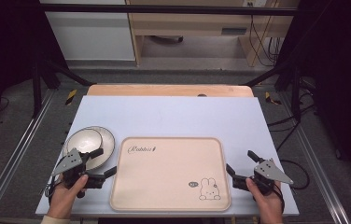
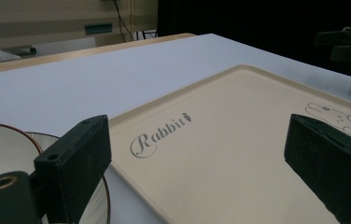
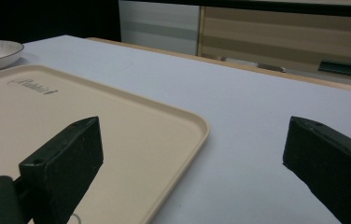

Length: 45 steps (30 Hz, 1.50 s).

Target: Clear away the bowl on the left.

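Left gripper (image 1: 102, 163): held in the person's left hand (image 1: 66, 196) at the near left of the table; jaws spread wide with nothing between them. One jaw tip lies over the plate's near edge, the other sits just beside the tray's left rim. In the left gripper view the black fingers (image 2: 78, 163) frame the tray's printed word.
Right gripper (image 1: 240, 164): held in the person's right hand (image 1: 267, 200) at the near right; jaws spread apart and pinching nothing. It sits near the tray's right rim, apart from it. In the right gripper view the fingers (image 3: 66, 158) frame the tray's far right corner and bare table.
Tray (image 1: 171, 205): beige, rectangular, rounded corners, flat on the table between the two grippers at the near edge. It carries a "Rabbit" script at its far left corner and a small rabbit drawing at its near right corner.
Bowl (image 1: 84, 139): white, round, standing on the plate to the left of the tray.
Plate (image 1: 109, 139): white with a thin dark rim, just beside the tray's far left corner, not touching it as far as the high view shows.
Table (image 1: 173, 116): pale blue-white top with a wooden strip along its far edge.
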Motion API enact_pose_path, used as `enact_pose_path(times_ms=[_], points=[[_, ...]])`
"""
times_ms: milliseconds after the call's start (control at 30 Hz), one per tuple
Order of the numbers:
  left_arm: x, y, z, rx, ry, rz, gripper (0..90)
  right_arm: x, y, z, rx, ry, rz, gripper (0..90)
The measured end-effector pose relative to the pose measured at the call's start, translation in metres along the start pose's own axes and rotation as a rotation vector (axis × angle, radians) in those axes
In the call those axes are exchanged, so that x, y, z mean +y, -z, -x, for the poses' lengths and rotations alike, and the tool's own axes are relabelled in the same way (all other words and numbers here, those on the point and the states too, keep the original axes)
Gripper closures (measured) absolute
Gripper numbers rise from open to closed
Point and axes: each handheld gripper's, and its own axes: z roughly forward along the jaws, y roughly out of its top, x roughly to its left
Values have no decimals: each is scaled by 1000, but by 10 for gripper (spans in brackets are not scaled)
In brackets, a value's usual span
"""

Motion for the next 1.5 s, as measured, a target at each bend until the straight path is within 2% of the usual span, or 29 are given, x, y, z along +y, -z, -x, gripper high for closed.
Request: enact_pose_path(times_ms=[167,333,600,633,667,700,800,900,1033,1067,1133,1233,1367,1500], points=[[2,2,0,16,-3,0,73,1,-1,-1,-30,-8,-9,49],[5,3,-3,34,-19,-12,73,2,-1,-1,-33,-12,-8,43],[13,14,-2,91,-25,18,73,4,-3,-6,-39,-36,-17,43],[14,13,-3,93,-26,11,73,4,-3,-6,-39,-36,-17,43],[19,12,-5,114,-20,-16,73,5,-3,-7,-40,-31,-6,43],[19,12,-5,114,-20,-16,73,5,-3,-7,-40,-31,-6,43],[30,13,-10,147,-57,-83,73,6,-1,-8,-44,-17,7,43],[38,13,-22,163,-38,-116,73,6,0,-8,-41,-23,6,43],[46,8,-39,196,-6,-142,76,5,-2,-7,-48,-23,-1,43],[46,8,-39,196,-6,-142,76,5,-2,-7,-48,-23,-1,43],[50,6,-47,234,0,-161,77,5,-2,-8,-54,-25,-2,42],[53,6,-50,251,9,-164,79,5,-1,-9,-59,-27,-4,42],[61,10,-54,257,-23,-182,79,5,1,-8,-52,-23,13,42],[67,14,-60,276,-21,-191,79,5,2,-8,-44,-20,16,47]])
